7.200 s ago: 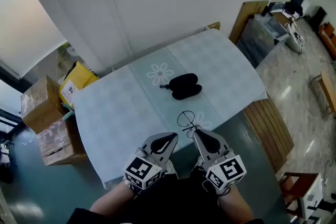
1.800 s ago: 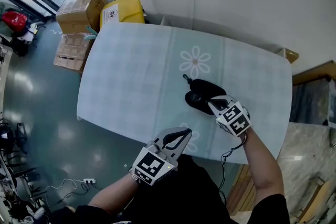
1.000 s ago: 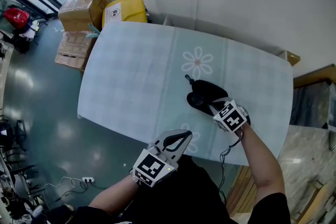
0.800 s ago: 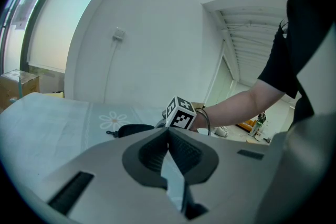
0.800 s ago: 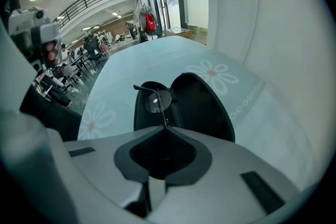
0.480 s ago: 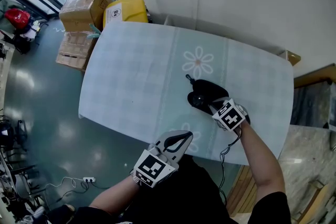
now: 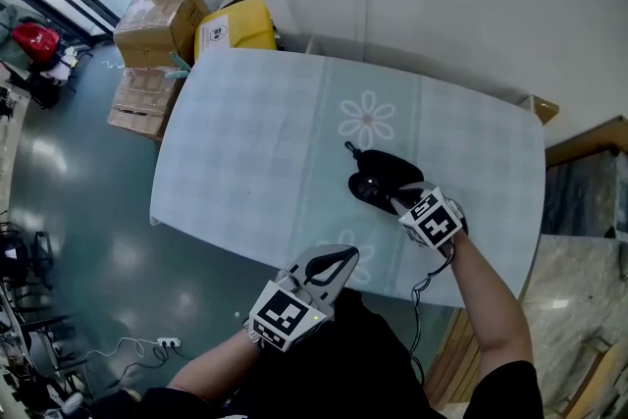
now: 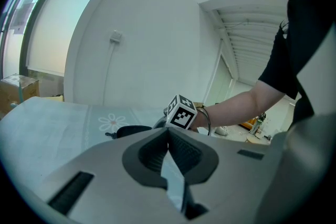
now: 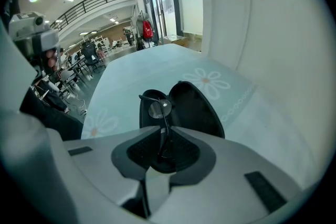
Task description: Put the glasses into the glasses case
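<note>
Glasses (image 9: pixel 159 109), progress: pinched and held over the open glasses case (image 7: pixel 385 174). Not yet released, so I judge the task past halfway but unfinished.
Table (image 7: pixel 235 152): pale checked cloth with daisy prints (image 7: pixel 367 121). The case lies on its right-hand part.
Left claw (image 7: pixel 336 260): jaws pressed together on nothing. It hangs off the near edge of the table, well apart from the case, and takes no part in this step.
Glasses case, state: open, two dark halves splayed, both interiors facing up.
Glasses, position: thin wire frame. In the right gripper view one round lens sits over the left half of the case, and the frame runs back between the jaws. Cannot tell whether it touches the lining.
Right claw (image 7: pixel 400 201): jaws closed onto the frame of the glasses, right at the near rim of the case.
Left to do (judgement): lower the frame fully into the well, let go, and draw the right claw back. Shutting the case is possibly a further step.
</note>
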`<state>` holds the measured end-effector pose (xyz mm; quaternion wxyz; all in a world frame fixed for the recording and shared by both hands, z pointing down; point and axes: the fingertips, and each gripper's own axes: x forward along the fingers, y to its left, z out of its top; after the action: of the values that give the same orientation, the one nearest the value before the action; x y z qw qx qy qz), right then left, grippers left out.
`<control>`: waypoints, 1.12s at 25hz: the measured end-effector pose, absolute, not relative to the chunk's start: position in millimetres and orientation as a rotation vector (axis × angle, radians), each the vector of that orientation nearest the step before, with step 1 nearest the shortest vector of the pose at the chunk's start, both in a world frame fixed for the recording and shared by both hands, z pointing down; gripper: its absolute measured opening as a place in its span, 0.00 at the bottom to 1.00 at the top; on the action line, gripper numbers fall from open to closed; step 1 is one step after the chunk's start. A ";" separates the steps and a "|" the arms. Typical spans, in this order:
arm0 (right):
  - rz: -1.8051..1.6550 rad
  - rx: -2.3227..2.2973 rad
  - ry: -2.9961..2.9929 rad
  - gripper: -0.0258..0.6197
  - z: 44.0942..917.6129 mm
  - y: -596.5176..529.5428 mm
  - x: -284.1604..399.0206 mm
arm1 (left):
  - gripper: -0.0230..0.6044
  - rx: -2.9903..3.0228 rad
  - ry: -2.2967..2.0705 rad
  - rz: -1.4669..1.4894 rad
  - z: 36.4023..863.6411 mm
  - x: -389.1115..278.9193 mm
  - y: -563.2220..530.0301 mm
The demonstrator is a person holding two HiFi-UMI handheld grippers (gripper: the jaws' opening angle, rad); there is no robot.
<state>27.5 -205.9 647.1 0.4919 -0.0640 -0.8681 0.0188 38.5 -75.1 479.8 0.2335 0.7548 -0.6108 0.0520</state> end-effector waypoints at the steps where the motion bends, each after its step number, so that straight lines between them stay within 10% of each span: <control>1: 0.046 -0.149 -2.120 0.16 642.2 -206.1 28.3 | 0.08 2.077 -1.677 0.145 478.6 40.0 -74.6; 28: 0.293 0.392 -2.826 0.08 414.7 -87.6 43.8 | 0.08 2.317 -1.608 0.126 418.1 11.3 -25.7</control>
<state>43.8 -87.6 414.7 0.1363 0.1355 -0.9761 0.1013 11.3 -25.7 418.1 0.1584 0.8104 -0.5623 0.0442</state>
